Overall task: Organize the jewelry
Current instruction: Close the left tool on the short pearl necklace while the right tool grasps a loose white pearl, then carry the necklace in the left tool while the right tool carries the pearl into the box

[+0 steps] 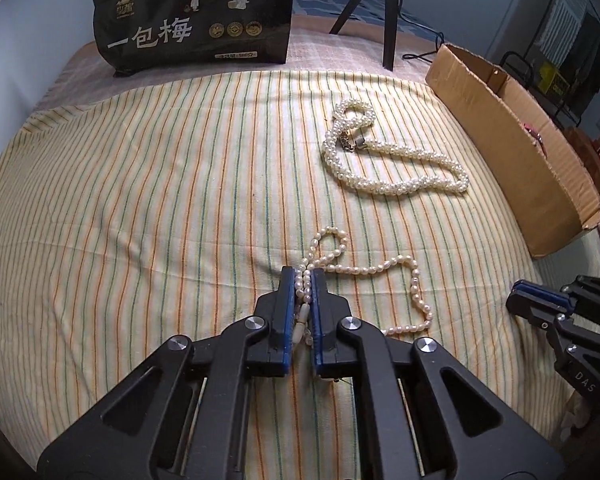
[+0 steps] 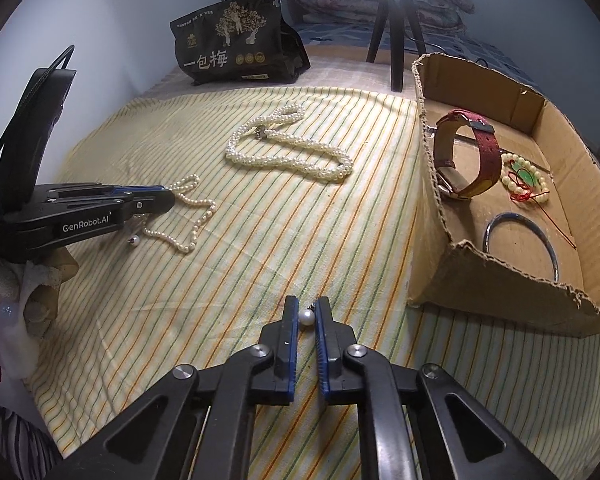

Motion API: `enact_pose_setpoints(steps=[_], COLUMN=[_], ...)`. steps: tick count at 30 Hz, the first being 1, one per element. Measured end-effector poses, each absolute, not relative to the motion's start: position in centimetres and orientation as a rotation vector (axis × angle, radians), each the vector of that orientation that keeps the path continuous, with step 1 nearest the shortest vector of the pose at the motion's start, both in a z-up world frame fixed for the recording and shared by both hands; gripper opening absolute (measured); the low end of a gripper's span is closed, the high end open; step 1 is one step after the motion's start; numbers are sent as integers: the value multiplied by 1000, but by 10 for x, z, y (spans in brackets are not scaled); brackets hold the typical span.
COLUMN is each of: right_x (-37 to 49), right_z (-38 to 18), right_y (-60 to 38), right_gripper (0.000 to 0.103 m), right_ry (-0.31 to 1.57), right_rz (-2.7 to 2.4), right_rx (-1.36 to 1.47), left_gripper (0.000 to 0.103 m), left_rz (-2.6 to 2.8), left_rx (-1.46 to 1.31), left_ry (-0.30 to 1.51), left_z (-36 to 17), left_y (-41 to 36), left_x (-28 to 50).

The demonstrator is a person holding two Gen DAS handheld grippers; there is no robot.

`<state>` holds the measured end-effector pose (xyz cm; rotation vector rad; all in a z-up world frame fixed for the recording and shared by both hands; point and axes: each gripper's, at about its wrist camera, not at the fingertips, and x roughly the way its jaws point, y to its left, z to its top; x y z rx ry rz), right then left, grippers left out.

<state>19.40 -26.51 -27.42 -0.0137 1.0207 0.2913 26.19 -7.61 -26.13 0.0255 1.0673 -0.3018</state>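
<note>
My left gripper (image 1: pixel 305 276) is shut on strands of a thin pearl necklace (image 1: pixel 414 280), which loops over the striped cloth ahead and to the right of it. The right wrist view shows this gripper (image 2: pixel 169 197) from the side, on the same necklace (image 2: pixel 198 220), with a loose pearl earring (image 2: pixel 134 241) just below it. My right gripper (image 2: pixel 306 307) is shut on another pearl earring (image 2: pixel 307 317), held between its blue pads low over the cloth. A thick twisted pearl necklace (image 1: pixel 384 168) (image 2: pixel 288 154) lies further back. My right gripper (image 1: pixel 516 296) also shows at the left wrist view's right edge.
A torn cardboard box (image 2: pixel 496 280) (image 1: pixel 512 148) stands on the right and holds a red-strapped watch (image 2: pixel 486 140), a bead bracelet (image 2: pixel 526 178) and a metal bangle (image 2: pixel 540 236). A black snack bag (image 1: pixel 192 16) and tripod legs (image 1: pixel 390 20) stand at the back.
</note>
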Motion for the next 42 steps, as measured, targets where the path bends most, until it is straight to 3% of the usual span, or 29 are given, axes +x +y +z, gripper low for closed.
enact_pose_setpoints(steps=[42], right_x=[131], right_z=[-188], right_y=[-339], right_gripper=[6], right_ry=[851], right_rz=[205], right_rx=[86], left_gripper=[5], left_rz=[-458], left_rx=[-37], left_ry=[889], left_z=[-137], left_y=[-98], left_x=[209])
